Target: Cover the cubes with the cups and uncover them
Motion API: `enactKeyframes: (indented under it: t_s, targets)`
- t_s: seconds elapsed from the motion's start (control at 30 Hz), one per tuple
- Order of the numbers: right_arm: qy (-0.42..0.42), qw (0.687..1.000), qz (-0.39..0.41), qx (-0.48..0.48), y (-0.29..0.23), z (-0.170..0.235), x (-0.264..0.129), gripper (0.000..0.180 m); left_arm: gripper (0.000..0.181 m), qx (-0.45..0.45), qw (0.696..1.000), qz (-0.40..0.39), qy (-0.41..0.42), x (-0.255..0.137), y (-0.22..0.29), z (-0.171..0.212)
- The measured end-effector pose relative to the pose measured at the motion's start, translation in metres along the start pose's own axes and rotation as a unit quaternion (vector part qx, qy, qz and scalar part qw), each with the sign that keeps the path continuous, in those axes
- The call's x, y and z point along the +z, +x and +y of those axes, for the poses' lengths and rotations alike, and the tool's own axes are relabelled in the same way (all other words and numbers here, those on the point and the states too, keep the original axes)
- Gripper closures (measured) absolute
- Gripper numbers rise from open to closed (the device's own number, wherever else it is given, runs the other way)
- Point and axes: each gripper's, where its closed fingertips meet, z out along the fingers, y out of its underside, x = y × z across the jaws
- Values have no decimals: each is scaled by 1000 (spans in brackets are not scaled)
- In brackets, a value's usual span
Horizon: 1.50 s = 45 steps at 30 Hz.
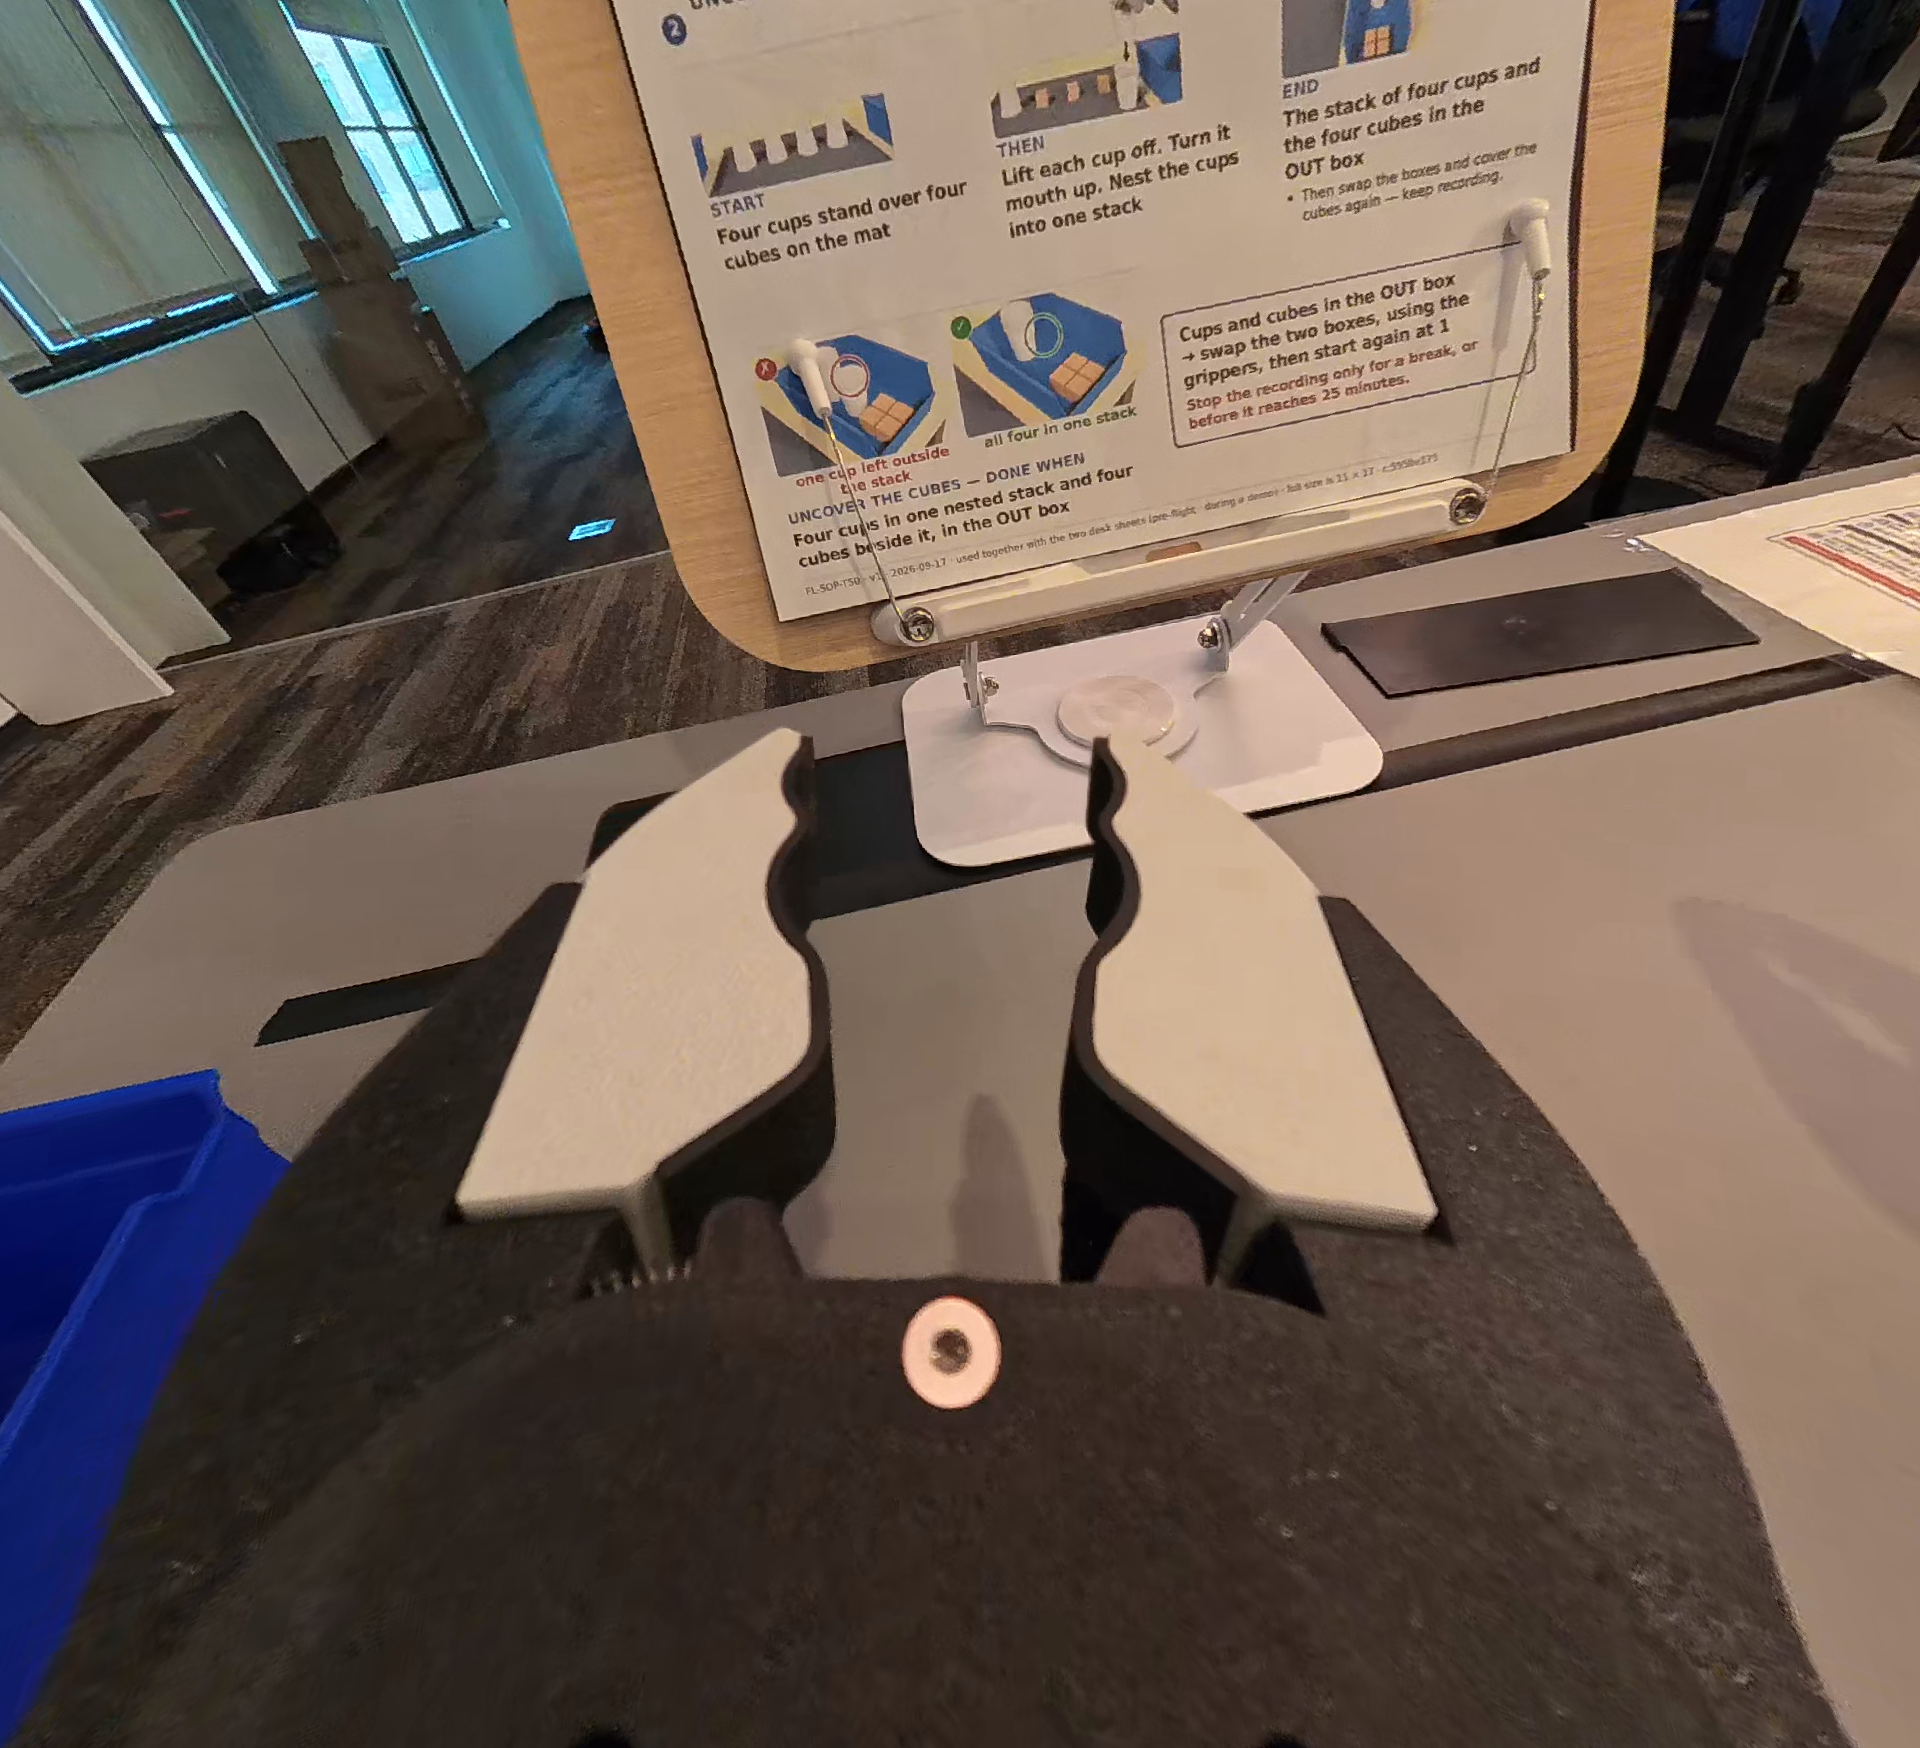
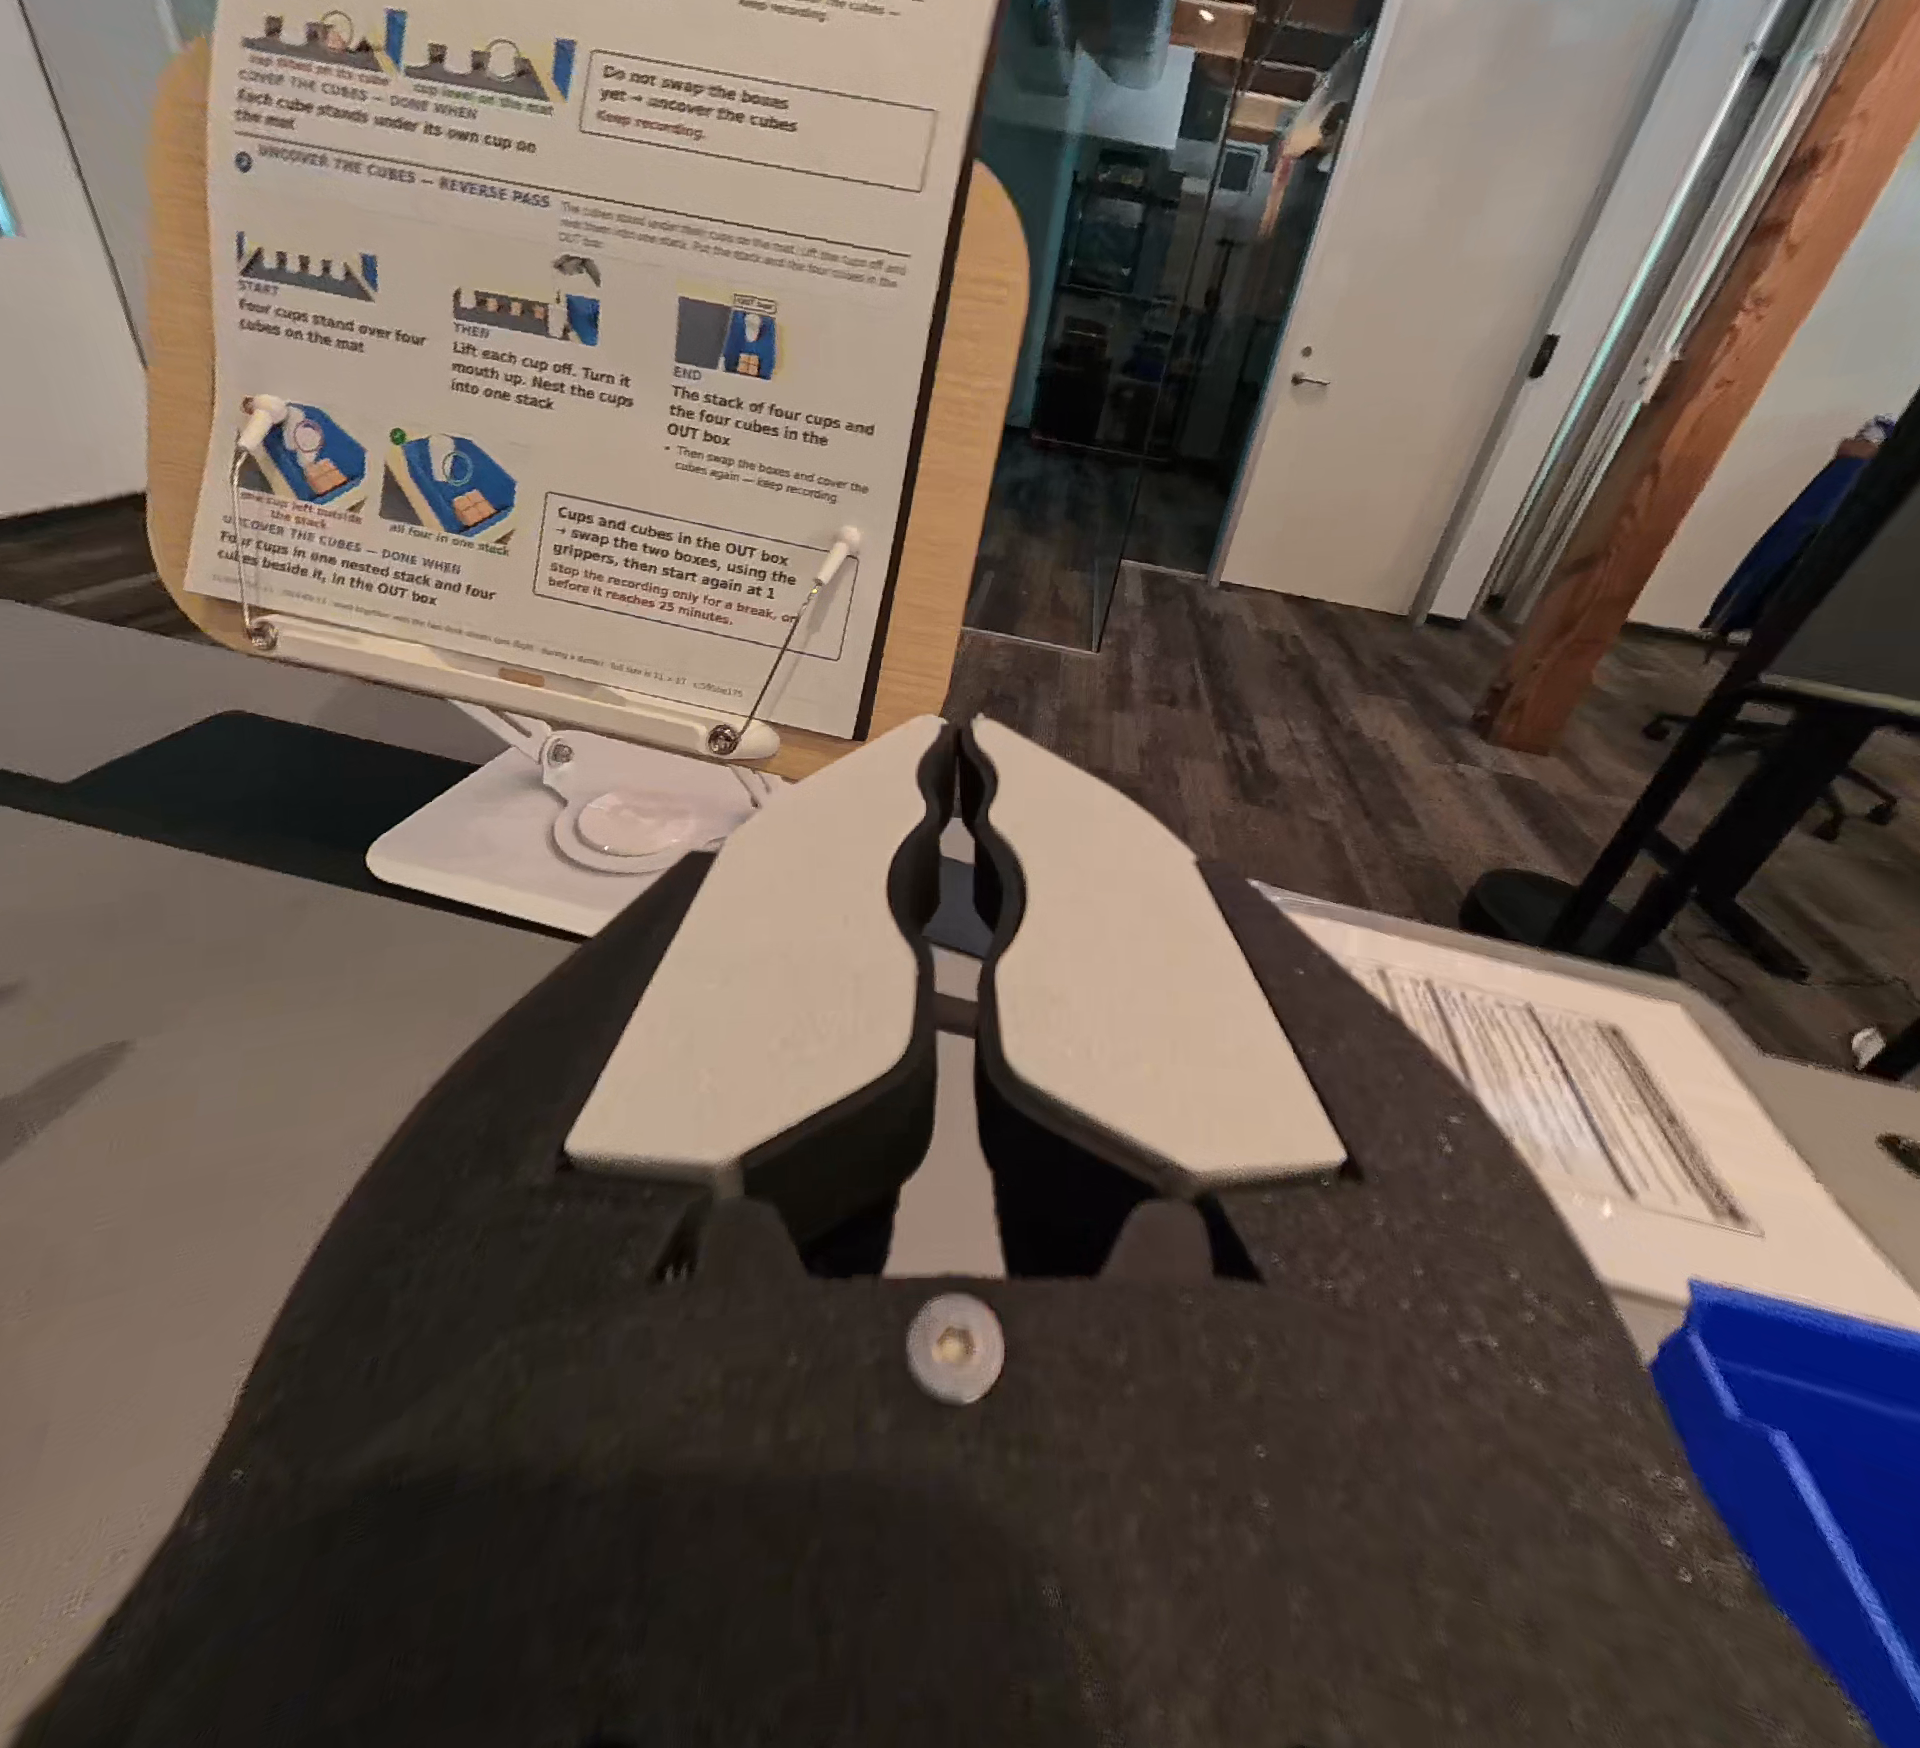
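Grey tabletop [image 1: 1558, 1023] fronts dark wood flooring [image 2: 1299, 680]; left fingers [image 1: 686, 971] apart, right fingers [image 2: 810, 960] together.

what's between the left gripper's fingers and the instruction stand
Left wrist view: only bare grey table, a dark strip and the stand's white base lie between the open left gripper and the stand.

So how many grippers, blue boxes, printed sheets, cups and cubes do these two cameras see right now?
Grippers: 2, the left gripper and the right gripper
Blue boxes: 2, the left blue box and the right blue box
Printed sheets: 2, the sheet on the stand and the flat sheet
Cups: 0
Cubes: 0
Total: 6
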Motion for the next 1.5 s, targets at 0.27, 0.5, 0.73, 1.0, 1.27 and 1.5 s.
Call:
enactKeyframes:
  t_s: [0.27,0.5,0.73,1.0,1.27,1.5]
  targets:
    - [-51,997,-9,-49,-4,23,6,180,132,3,1000,4,2,1,1,1]
    - [-75,994,-37,-65,-9,39,8,159,139,14,1000,23,15,-2,1,1]
    - [-95,994,-53,-8,0,47,8,159,146,27,999,35,26,-11,-1,-5]
    - [-98,991,-91,30,7,47,3,165,146,14,999,32,37,-42,-23,-32]
    - [-109,990,-84,-1,18,56,4,166,148,-21,999,31,21,-100,-74,-26]
    - [-117,988,-100,-15,11,58,4,166,147,30,998,-25,-48,-158,-139,5]
